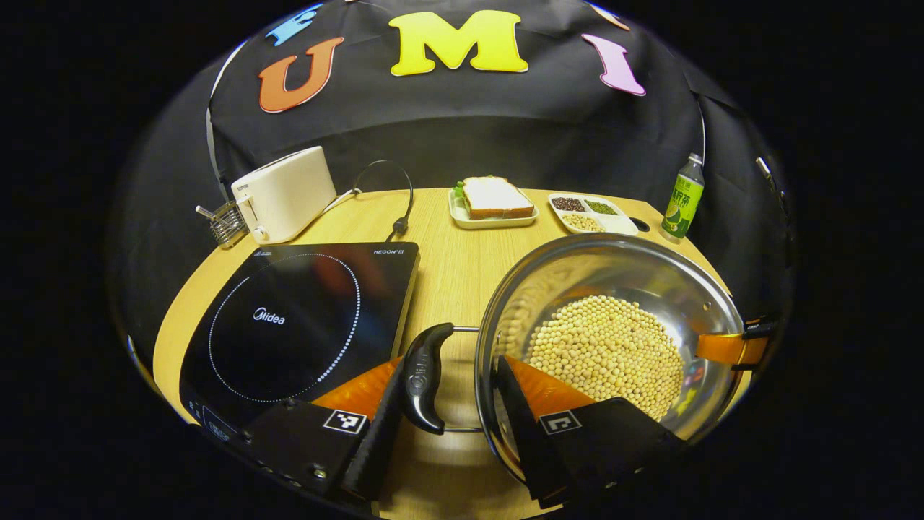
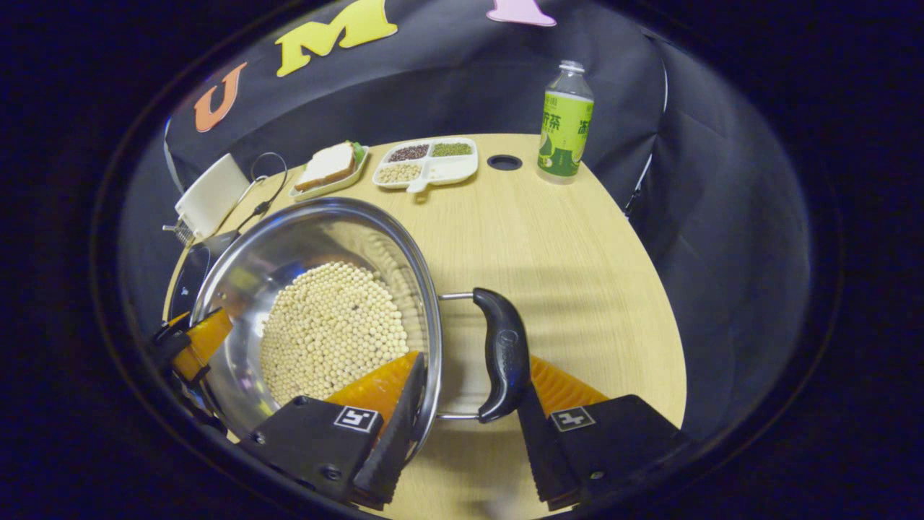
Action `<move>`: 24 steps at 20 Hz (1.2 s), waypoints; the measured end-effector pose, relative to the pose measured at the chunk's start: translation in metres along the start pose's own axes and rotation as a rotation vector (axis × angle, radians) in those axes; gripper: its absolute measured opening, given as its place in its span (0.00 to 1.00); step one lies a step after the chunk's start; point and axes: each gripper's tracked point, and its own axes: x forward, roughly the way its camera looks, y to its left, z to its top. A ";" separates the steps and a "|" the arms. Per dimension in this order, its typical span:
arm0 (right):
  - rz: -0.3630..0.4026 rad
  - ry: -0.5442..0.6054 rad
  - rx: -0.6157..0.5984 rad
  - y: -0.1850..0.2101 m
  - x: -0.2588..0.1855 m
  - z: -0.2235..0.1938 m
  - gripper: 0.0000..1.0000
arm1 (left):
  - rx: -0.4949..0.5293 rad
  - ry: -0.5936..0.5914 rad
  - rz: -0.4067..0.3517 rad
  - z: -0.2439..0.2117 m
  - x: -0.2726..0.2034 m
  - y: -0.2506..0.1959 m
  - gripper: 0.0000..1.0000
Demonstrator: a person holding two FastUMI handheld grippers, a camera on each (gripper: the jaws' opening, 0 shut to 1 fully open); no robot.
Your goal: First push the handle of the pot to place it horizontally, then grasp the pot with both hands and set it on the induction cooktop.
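Note:
A steel pot (image 1: 613, 260) holding soybeans (image 1: 606, 347) stands on the wooden table, just right of the black induction cooktop (image 1: 289, 318). My left gripper (image 1: 452, 361) clamps the pot's left black handle (image 1: 424, 375), one finger outside the handle and the other inside the rim. In the right gripper view the pot (image 2: 310, 231) lies to the left. My right gripper (image 2: 473, 361) holds the right handle (image 2: 502, 354) the same way, one finger inside the rim and one behind the handle. Both handles lie level. Each gripper shows across the pot in the other's view (image 1: 733, 347) (image 2: 195, 339).
A white toaster (image 1: 285, 191) with its cord and a small wire rack (image 1: 225, 222) stand behind the cooktop. At the back are a sandwich on a plate (image 1: 493, 202), a divided tray of grains (image 1: 588, 211) and a green bottle (image 2: 565, 123). Bare table (image 2: 577, 289) lies right of the pot.

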 end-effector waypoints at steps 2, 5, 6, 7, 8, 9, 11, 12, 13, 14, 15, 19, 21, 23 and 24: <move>0.019 -0.005 -0.007 0.000 0.001 0.003 0.71 | -0.005 -0.004 -0.007 0.000 -0.001 0.000 0.71; 0.025 -0.012 -0.051 -0.003 0.001 0.007 0.80 | -0.007 0.001 -0.018 -0.002 0.000 -0.001 0.71; 0.030 -0.017 -0.058 -0.003 -0.001 0.011 0.78 | -0.005 -0.003 -0.019 -0.001 -0.001 -0.001 0.71; 0.033 -0.014 -0.050 -0.003 0.000 0.012 0.78 | -0.004 -0.003 -0.019 -0.002 0.000 -0.001 0.71; 0.039 -0.010 -0.031 -0.003 0.000 0.014 0.82 | -0.003 -0.007 -0.018 -0.002 0.000 -0.001 0.71; 0.043 -0.006 -0.012 -0.004 0.001 0.015 0.82 | -0.002 -0.007 -0.018 -0.002 -0.001 -0.001 0.71; 0.044 0.013 0.029 -0.004 -0.001 0.016 0.73 | 0.001 -0.008 -0.021 -0.002 0.000 -0.002 0.71; 0.046 0.017 0.031 -0.003 0.000 0.015 0.67 | 0.002 -0.009 -0.021 -0.003 0.000 -0.001 0.71; 0.050 0.019 0.031 -0.002 0.001 0.015 0.65 | 0.002 -0.011 -0.023 -0.002 0.000 -0.001 0.80; 0.054 0.024 0.034 -0.002 0.000 0.014 0.63 | 0.000 -0.010 -0.027 -0.001 0.000 -0.002 0.69; 0.058 0.027 0.037 -0.001 -0.002 0.015 0.60 | -0.007 -0.008 -0.028 -0.001 0.001 -0.001 0.67; 0.058 0.019 0.040 0.000 -0.007 0.017 0.52 | -0.004 0.006 -0.035 0.001 -0.002 -0.001 0.60; 0.064 0.006 0.042 0.004 -0.014 0.021 0.51 | -0.002 -0.010 -0.038 0.008 -0.006 0.003 0.48; 0.068 -0.014 0.050 0.010 -0.023 0.029 0.52 | -0.009 -0.031 -0.038 0.017 -0.015 0.007 0.59; 0.070 -0.023 0.050 0.015 -0.028 0.034 0.51 | -0.013 -0.035 -0.039 0.021 -0.018 0.010 0.59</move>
